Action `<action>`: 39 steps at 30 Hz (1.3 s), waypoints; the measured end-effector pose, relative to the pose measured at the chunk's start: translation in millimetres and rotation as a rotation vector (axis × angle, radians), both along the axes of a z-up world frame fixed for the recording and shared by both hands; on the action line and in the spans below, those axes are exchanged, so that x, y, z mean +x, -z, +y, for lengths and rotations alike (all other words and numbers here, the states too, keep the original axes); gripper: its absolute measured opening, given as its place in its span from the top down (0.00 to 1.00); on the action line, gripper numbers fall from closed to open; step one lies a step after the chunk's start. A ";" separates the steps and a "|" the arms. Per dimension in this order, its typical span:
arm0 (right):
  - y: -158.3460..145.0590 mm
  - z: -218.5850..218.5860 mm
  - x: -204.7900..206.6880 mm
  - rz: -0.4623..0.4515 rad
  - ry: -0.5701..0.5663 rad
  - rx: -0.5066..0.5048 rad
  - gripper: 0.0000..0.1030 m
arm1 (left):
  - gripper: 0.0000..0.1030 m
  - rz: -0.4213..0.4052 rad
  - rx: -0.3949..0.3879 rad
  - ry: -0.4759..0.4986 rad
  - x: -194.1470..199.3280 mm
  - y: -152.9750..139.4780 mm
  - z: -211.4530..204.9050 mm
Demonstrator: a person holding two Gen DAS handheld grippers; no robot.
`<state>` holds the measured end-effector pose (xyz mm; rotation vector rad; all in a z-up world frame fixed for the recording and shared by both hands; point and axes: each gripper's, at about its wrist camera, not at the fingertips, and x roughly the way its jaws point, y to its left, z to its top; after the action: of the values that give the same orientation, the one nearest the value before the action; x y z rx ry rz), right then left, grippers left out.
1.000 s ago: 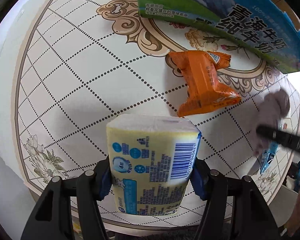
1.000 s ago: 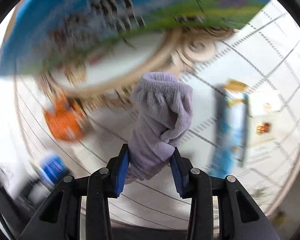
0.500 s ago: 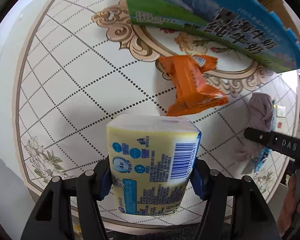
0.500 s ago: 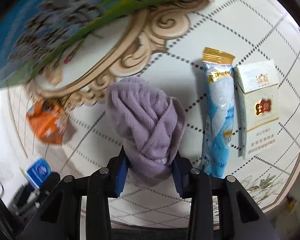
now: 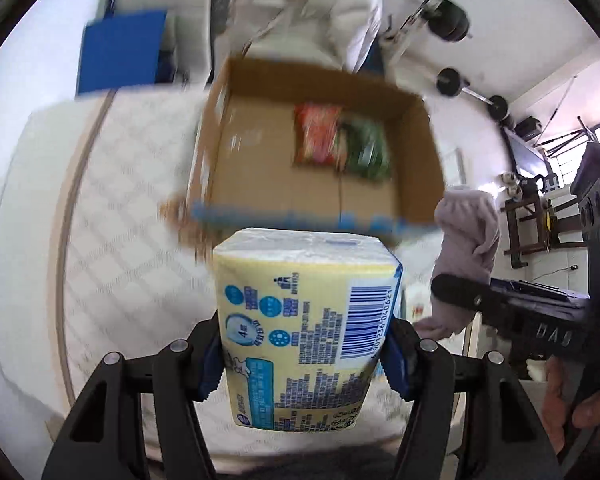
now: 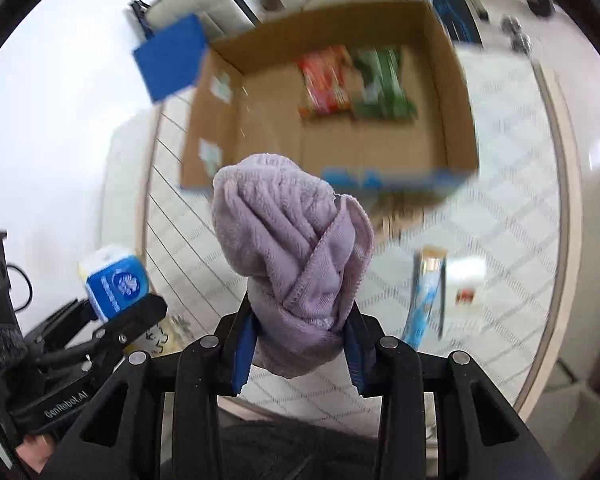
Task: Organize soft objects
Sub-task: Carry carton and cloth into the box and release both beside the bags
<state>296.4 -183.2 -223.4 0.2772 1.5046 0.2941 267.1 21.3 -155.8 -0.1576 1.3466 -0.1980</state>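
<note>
My left gripper [image 5: 304, 356] is shut on a yellow and white tissue pack [image 5: 304, 328], held in the air in front of the open cardboard box [image 5: 420, 152]. My right gripper [image 6: 300, 344] is shut on a rolled purple towel [image 6: 292, 248], also lifted and facing the box [image 6: 456, 92]. In the left wrist view the towel [image 5: 466, 248] and the right gripper show at the right. In the right wrist view the tissue pack [image 6: 114, 280] and the left gripper show at the lower left.
The box holds an orange snack packet [image 6: 326, 80] and a green one [image 6: 382, 84]. A blue stick packet [image 6: 424, 296] and a white carton [image 6: 466, 280] lie on the patterned round table [image 6: 500, 240]. A white chair [image 5: 308, 12] stands behind the box.
Both grippers have risen and tilted up from looking down at the tabletop to facing the box's open top. Each keeps its hold, on the tissue pack and on the towel.
</note>
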 end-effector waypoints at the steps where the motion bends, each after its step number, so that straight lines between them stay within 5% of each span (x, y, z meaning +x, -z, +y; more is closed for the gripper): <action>1: -5.1 -0.9 11.6 -0.012 -0.003 -0.017 0.61 | 0.40 -0.024 0.019 0.013 18.7 -7.3 -3.7; 6: 9.6 -1.5 83.6 0.014 0.002 -0.096 0.61 | 0.40 -0.024 0.064 0.032 96.1 -0.9 -9.4; 13: 83.6 -2.0 154.7 0.143 -0.017 -0.226 0.61 | 0.40 0.097 0.107 0.027 193.1 69.5 -14.7; 26: 193.2 -0.9 169.0 0.364 -0.081 -0.306 0.60 | 0.40 0.299 0.150 0.062 253.5 185.0 -34.3; 30: 199.0 -2.4 167.1 0.391 -0.075 -0.300 0.49 | 0.39 0.327 0.140 0.064 255.5 191.4 -35.5; 33: 192.4 -4.0 170.3 0.376 -0.064 -0.274 0.25 | 0.20 0.320 0.151 0.064 261.0 183.9 -35.9; 39: 166.5 -2.7 175.6 0.319 -0.050 -0.281 0.21 | 0.14 0.265 0.175 0.047 254.8 157.7 -30.0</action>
<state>472.0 -186.0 -389.9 0.0631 1.8469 0.0762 522.0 -8.6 -313.5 -0.0038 1.6246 -0.1001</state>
